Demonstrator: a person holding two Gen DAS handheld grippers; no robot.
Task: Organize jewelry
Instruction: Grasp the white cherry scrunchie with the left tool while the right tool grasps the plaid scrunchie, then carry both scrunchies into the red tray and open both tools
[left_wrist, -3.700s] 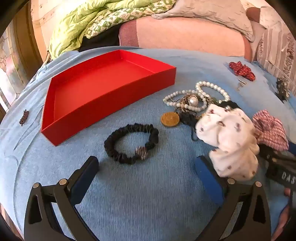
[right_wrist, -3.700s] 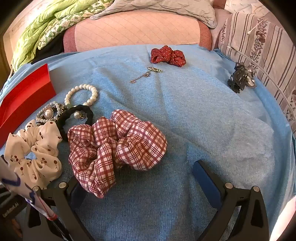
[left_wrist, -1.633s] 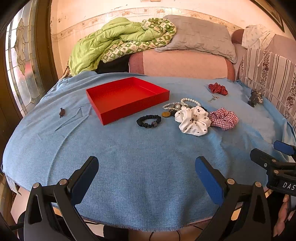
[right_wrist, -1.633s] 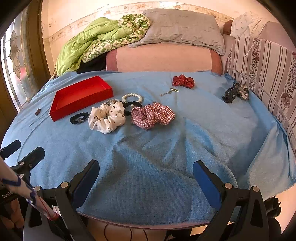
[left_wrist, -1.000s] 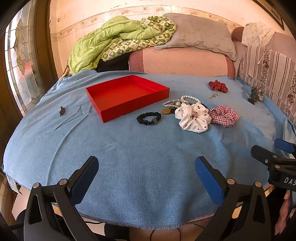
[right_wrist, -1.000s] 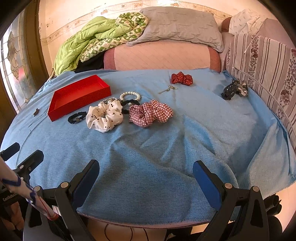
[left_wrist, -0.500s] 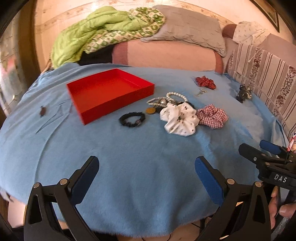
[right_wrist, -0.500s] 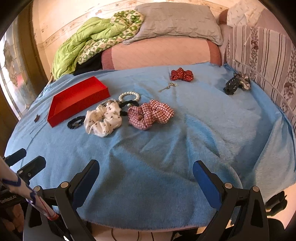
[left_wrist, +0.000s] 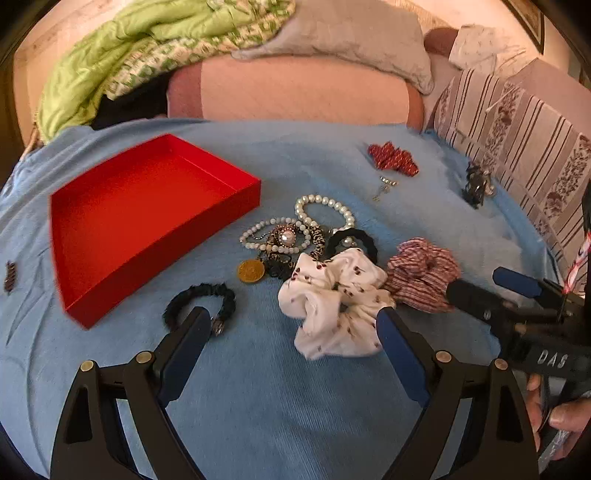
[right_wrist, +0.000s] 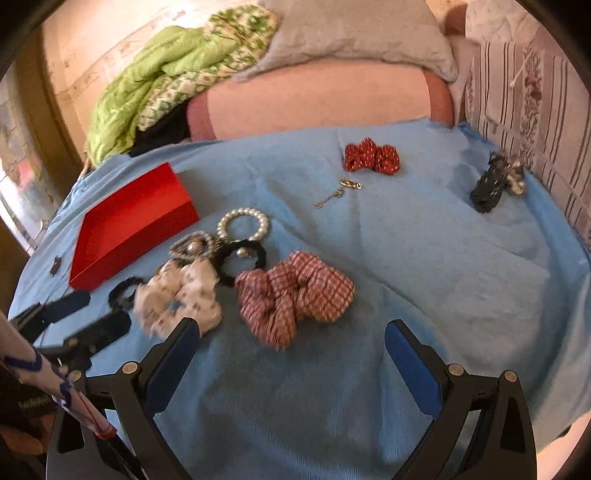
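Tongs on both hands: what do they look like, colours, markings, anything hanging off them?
Both are black, angular frames with silver rivets and blue pads on the inner finger faces. The left tongs and right tongs look alike. Seen from the left wrist view, the right one carries white lettering reading "DAS"; a red-and-white cord hangs beside it. A bare hand grips its handle; no sleeve is visible.

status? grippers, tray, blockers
Left gripper open, empty. Right gripper open, empty. Red tray empty. White scrunchie and plaid scrunchie nearest; nothing blocking.
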